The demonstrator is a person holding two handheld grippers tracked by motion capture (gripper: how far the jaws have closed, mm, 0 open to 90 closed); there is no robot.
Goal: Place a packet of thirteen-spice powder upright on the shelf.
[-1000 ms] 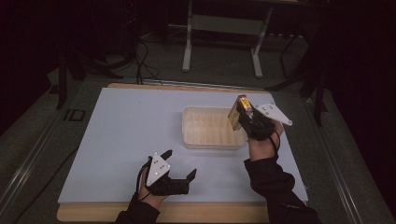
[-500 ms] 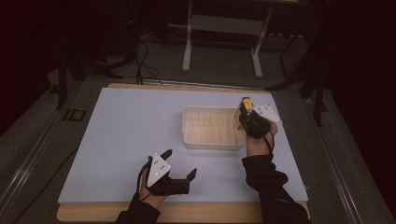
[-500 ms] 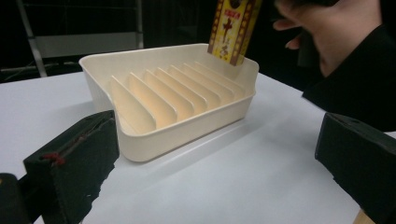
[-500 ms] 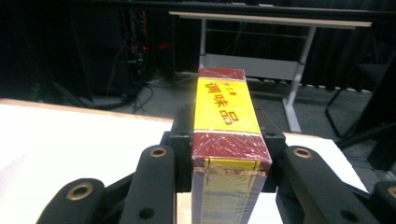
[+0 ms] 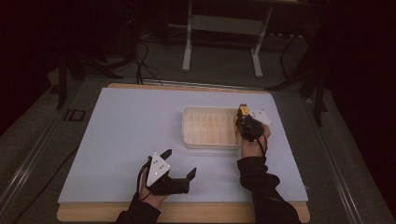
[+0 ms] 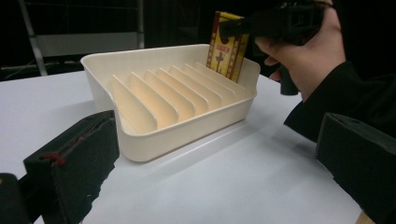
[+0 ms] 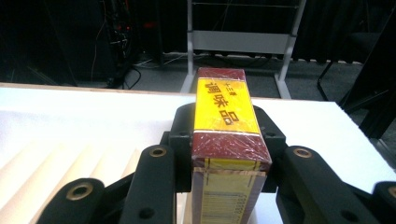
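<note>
A yellow and dark red box (image 7: pixel 226 116) with printed characters stands upright between the jaws of my right gripper (image 7: pixel 225 142), which is shut on it. In the left gripper view the box (image 6: pixel 227 46) has its lower end inside the last slot of a cream ribbed tray (image 6: pixel 140 121), against the end wall. From above, the right gripper (image 5: pixel 243 119) is at the right end of the tray (image 5: pixel 201 140). My left gripper (image 5: pixel 180 163) rests open near the table's front edge, nothing between its jaws, left of and nearer than the tray.
A pale sheet (image 5: pixel 121 130) covers the wooden table top. The tray's other slots (image 6: pixel 159 88) hold nothing. A metal stand (image 5: pixel 222 28) and floor cables (image 5: pixel 140 56) lie beyond the table's far edge.
My right gripper has carried the box down and slightly left, from above the tray's right corner into its end slot. The left gripper has stayed put.
</note>
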